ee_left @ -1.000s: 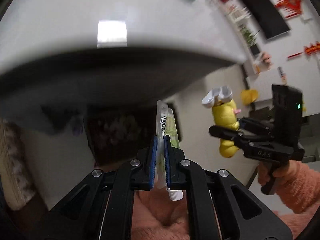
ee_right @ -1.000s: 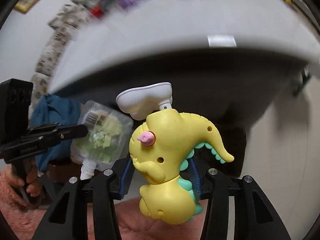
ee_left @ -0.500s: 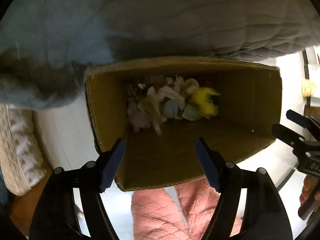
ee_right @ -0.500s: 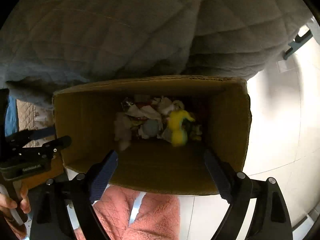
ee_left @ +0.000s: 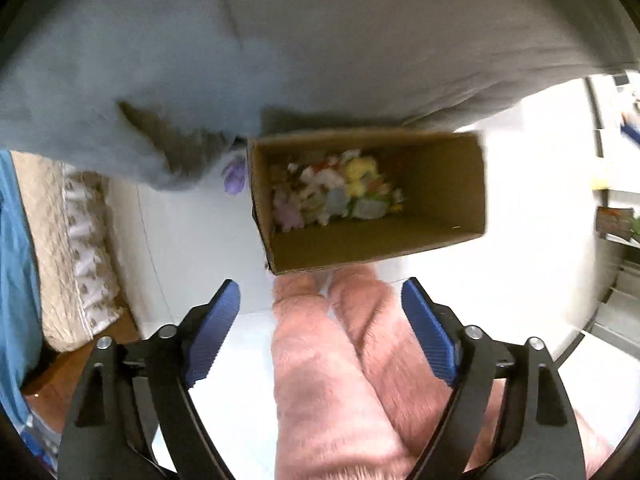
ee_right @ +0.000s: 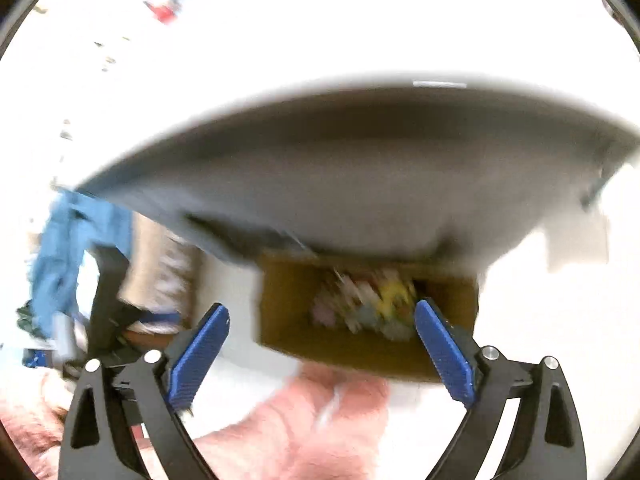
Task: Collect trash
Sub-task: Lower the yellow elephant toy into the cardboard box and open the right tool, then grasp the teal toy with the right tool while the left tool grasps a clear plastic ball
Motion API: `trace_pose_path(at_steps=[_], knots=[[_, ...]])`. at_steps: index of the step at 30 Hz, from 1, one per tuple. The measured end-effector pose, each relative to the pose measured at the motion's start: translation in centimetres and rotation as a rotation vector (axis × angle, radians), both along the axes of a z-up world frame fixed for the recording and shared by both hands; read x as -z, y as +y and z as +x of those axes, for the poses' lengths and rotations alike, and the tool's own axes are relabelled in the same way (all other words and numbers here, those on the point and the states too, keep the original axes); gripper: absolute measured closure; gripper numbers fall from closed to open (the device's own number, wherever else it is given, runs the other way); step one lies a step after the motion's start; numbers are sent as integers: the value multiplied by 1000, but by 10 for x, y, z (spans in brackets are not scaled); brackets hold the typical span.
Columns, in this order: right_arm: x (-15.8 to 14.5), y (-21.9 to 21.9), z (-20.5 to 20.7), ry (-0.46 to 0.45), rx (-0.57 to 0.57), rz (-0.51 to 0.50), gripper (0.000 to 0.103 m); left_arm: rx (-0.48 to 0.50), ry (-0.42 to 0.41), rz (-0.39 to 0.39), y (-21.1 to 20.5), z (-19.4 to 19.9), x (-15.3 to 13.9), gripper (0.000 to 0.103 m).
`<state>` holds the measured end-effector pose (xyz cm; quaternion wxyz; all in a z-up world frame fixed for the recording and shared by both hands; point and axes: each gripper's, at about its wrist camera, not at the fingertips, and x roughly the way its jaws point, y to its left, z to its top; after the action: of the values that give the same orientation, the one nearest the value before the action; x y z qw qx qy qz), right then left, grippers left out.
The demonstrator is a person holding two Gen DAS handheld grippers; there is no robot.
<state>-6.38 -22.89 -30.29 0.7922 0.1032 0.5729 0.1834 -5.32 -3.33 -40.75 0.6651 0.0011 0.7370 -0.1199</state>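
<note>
Both grippers hang spread and empty above the box (ee_left: 440,236): the left gripper (ee_left: 322,328) over pink-clad legs (ee_left: 340,380), the right gripper (ee_right: 322,354) in a badly blurred view. The trash (ee_left: 336,196) lies in the box bottom, its pieces too smeared to name. A grey quilt (ee_left: 360,40) hides the box's far edge.
</note>
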Motion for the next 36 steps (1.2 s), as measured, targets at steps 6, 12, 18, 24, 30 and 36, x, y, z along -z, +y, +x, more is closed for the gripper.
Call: trace_pose_path(at_steps=[6, 12, 18, 24, 30, 36], knots=[[-88, -8, 107, -292, 79, -60, 5, -26, -146, -58, 5, 5, -75, 13], [-61, -11, 233, -152, 209, -157, 5, -91, -214, -59, 18, 5, -104, 13], [-22, -1, 260, -45, 171, -291, 33, -147, -220, -43, 32, 3, -115, 13], [-35, -18, 213, -83, 149, -225, 34, -173, -288, -91, 36, 35, -139, 13], [-65, -44, 143, -126, 185, -60, 34, -113, -474, -42, 6, 112, -173, 13], [-81, -52, 109, -139, 239, 57, 34, -89, -542, 16, -29, 214, -163, 13]])
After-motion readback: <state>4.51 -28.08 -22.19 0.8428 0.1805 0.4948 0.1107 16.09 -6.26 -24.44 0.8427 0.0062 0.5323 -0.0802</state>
